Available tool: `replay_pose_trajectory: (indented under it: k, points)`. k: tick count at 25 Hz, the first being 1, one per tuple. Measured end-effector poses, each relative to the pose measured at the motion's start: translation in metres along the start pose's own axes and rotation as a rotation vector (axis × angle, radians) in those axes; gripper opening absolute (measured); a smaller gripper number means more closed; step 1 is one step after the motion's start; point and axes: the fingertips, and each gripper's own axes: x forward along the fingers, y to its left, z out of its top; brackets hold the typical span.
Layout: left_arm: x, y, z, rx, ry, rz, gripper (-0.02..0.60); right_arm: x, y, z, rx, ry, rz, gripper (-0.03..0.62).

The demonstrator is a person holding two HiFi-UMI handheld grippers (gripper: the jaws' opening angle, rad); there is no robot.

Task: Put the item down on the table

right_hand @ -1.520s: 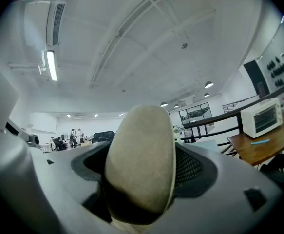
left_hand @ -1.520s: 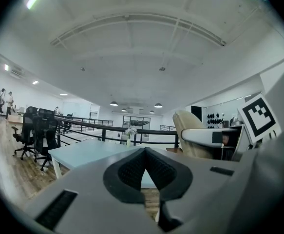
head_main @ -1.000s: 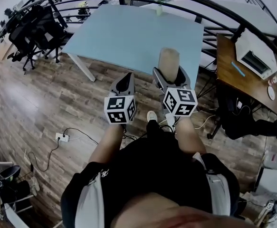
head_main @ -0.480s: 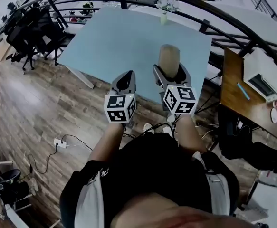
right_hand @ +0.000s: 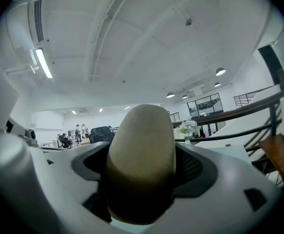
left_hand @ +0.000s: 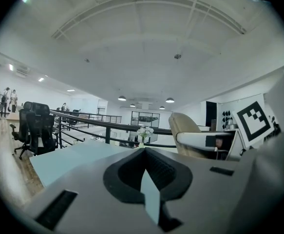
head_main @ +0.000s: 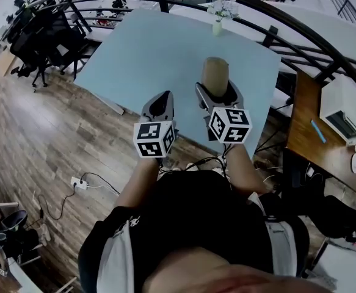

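A tan, round-topped item (head_main: 215, 73) stands upright between the jaws of my right gripper (head_main: 217, 94), which is shut on it, held over the near part of the light blue table (head_main: 147, 47). It fills the middle of the right gripper view as the item (right_hand: 142, 160), with the right gripper (right_hand: 142, 189) clamped round its lower part. My left gripper (head_main: 160, 104) is beside it on the left, shut with nothing in it, over the table's near edge. In the left gripper view its jaws meet at the left gripper (left_hand: 144, 172), and the item (left_hand: 185, 126) shows to the right.
A small vase of white flowers (head_main: 218, 18) stands at the table's far edge. A dark curved railing (head_main: 275, 23) runs behind the table. Black office chairs (head_main: 43, 35) are at the left, a wooden desk with a printer (head_main: 342, 112) at the right, and a power strip (head_main: 79, 182) lies on the floor.
The table has come closer and lies further under both grippers. The grippers keep the same pose, the right one still holding the tan item.
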Motion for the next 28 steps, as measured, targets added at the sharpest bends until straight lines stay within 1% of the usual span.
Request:
replay_pose_trajectory:
  k: [7, 10, 14, 19, 23, 28]
  points:
    - [0.005, 0.028, 0.003, -0.016, 0.005, 0.042, 0.009, 0.042, 0.01, -0.033, -0.01, 0.107, 0.018, 0.403]
    - [0.003, 0.038, -0.004, -0.019, 0.022, 0.054, 0.008, 0.057, 0.015, -0.053, 0.017, 0.166, 0.032, 0.403]
    - [0.002, 0.046, -0.015, -0.034, 0.041, 0.071, 0.008, 0.075, 0.016, -0.091, 0.013, 0.265, 0.038, 0.403]
    - [-0.001, 0.06, -0.017, -0.04, 0.048, 0.082, 0.008, 0.099, 0.018, -0.146, -0.071, 0.385, 0.016, 0.404]
    - [-0.002, 0.066, -0.02, -0.043, 0.056, 0.092, 0.009, 0.109, 0.013, -0.189, -0.069, 0.485, -0.002, 0.405]
    - [-0.003, 0.075, -0.019, -0.042, 0.059, 0.106, 0.008, 0.115, 0.009, -0.23, -0.081, 0.582, -0.012, 0.407]
